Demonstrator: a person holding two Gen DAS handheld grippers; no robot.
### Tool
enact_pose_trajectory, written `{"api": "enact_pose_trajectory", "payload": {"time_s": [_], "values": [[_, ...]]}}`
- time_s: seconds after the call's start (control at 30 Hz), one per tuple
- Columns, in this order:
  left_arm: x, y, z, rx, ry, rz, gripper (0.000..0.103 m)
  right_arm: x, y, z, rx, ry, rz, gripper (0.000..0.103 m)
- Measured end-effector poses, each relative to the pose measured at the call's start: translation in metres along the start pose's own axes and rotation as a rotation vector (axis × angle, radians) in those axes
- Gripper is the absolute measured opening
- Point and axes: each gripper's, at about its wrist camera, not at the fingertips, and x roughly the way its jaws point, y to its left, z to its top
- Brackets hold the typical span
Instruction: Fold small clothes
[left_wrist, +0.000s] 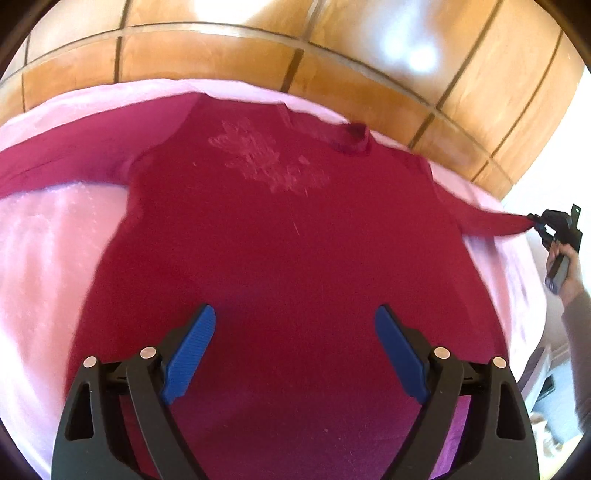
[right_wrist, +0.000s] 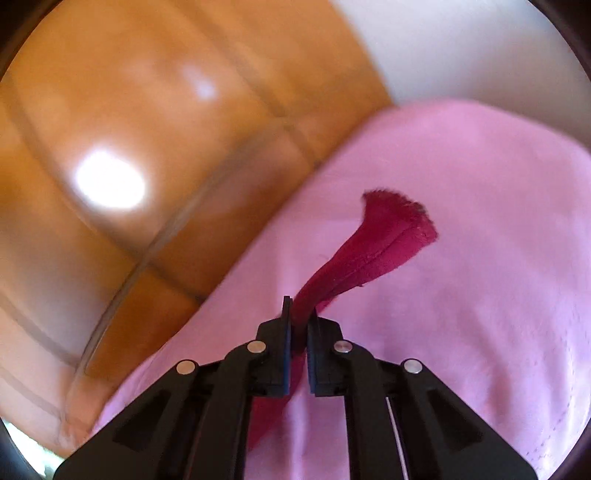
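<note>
The red shirt (left_wrist: 288, 236) lies flat on the pink bed (left_wrist: 44, 251). The right gripper (right_wrist: 298, 317) pinches its sleeve (right_wrist: 369, 251) taut at the bed's right edge; the left gripper (left_wrist: 295, 347) hovers wide open. Next, probably, the sleeve folds inward.

Deep crimson fills the view: the shirt (left_wrist: 280, 236) is one solid red, broken only by a faded, pale pinkish print (left_wrist: 266, 162) on its chest, up toward twelve o'clock. Under it the sheet (left_wrist: 48, 243) is soft pink, plain, with faint dotted stitching at four o'clock in the right wrist view. The left gripper (left_wrist: 295, 350) shows black arms, bright blue ribbed pads (left_wrist: 192, 354) and small silver rivets. The right gripper (right_wrist: 298, 325) is black too, with the same silver rivets, and the sleeve (right_wrist: 373, 251) running to one o'clock from it is that same crimson. Behind, the floor (left_wrist: 221, 59) glows orange-brown, with dark grout lines and white glare patches.
</note>
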Motion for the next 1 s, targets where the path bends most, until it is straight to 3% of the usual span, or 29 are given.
{"api": "enact_pose_trajectory", "payload": {"time_s": [0.13,0.37,0.57,0.63,0.67,0.77,0.83,0.93,1.0], "values": [[-0.011,0.017,0.014,-0.066,-0.037,-0.031,0.087,0.000,0.082,-0.029,-0.178,0.062,0.133,0.006],[-0.023,0.031,0.032,-0.096,-0.078,-0.051,0.087,0.033,0.238,-0.149,-0.409,0.277,0.362,0.006],[-0.020,0.040,0.046,-0.118,-0.081,-0.078,0.091,0.051,0.317,-0.263,-0.552,0.462,0.435,0.006],[-0.017,0.042,0.054,-0.124,-0.078,-0.074,0.093,0.072,0.337,-0.279,-0.588,0.504,0.451,0.006],[-0.015,0.044,0.057,-0.128,-0.076,-0.065,0.094,0.073,0.344,-0.293,-0.608,0.528,0.467,0.011],[-0.005,0.052,0.071,-0.160,-0.044,-0.077,0.094,0.070,0.343,-0.300,-0.586,0.540,0.508,0.040],[0.004,0.056,0.080,-0.178,-0.030,-0.086,0.094,0.062,0.334,-0.299,-0.569,0.532,0.521,0.040],[0.016,0.059,0.093,-0.189,-0.019,-0.085,0.094,0.041,0.304,-0.291,-0.523,0.515,0.518,0.052],[0.025,0.060,0.101,-0.204,-0.004,-0.081,0.083,0.029,0.274,-0.281,-0.491,0.501,0.491,0.057]]}}
